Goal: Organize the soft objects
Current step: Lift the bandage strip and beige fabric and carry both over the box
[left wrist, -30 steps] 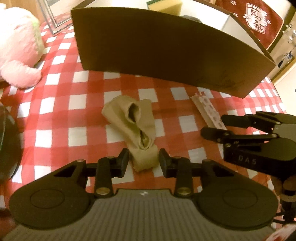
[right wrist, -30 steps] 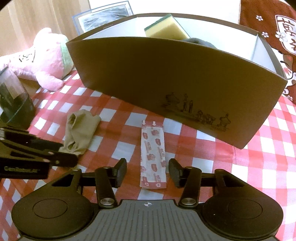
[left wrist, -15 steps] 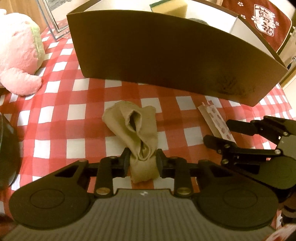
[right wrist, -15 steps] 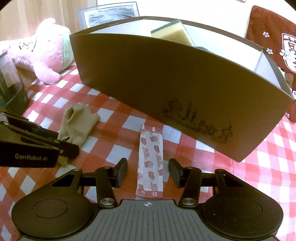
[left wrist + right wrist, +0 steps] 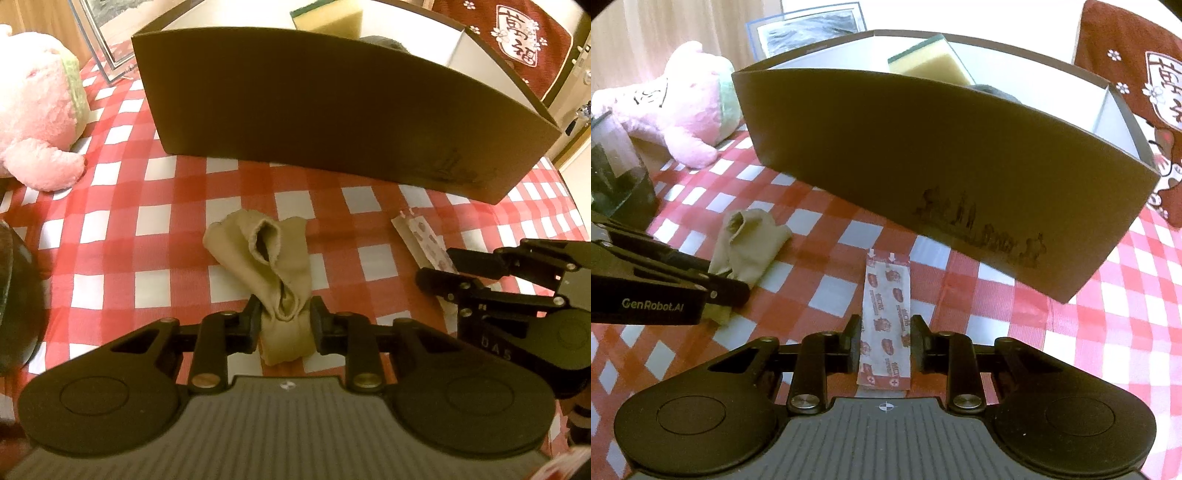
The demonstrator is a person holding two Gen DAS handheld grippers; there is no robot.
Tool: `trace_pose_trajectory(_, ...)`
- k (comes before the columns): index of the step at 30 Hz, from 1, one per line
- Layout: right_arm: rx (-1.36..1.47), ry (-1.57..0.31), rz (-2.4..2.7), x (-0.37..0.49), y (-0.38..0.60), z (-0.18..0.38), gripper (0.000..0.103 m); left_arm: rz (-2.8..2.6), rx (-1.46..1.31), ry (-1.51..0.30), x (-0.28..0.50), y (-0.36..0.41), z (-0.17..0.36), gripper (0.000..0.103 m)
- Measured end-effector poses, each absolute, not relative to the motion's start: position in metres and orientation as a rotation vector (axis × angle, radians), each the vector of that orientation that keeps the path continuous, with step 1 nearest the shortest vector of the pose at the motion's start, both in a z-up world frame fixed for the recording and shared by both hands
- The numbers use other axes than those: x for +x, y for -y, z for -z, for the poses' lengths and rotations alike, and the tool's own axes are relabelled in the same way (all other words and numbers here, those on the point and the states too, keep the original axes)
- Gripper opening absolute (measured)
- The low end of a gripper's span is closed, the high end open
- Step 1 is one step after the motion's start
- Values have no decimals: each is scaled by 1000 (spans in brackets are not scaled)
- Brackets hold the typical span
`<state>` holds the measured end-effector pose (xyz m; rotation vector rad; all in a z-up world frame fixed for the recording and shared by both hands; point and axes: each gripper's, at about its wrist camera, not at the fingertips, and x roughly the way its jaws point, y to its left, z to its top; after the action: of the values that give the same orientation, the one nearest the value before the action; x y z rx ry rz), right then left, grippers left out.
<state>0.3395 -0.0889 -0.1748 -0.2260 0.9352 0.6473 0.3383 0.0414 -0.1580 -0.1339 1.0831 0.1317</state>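
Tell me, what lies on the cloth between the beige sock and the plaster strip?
Nothing: only bare checked tablecloth separates the sock from the plaster strip, seen best in the right wrist view.

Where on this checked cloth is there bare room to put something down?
Bare cloth lies between the plush and the sock, and along the box front above the sock. More lies right of the plaster, below the box corner. It is crowded low down, where the left gripper closes on the sock and the right gripper closes around the plaster.
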Motion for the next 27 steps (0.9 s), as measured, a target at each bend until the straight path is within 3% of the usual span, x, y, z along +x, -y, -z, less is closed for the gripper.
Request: trace_pose_trajectory(27, -118, -881, -668, 302, 130, 110, 28, -92, -116, -944, 288, -24, 90, 24)
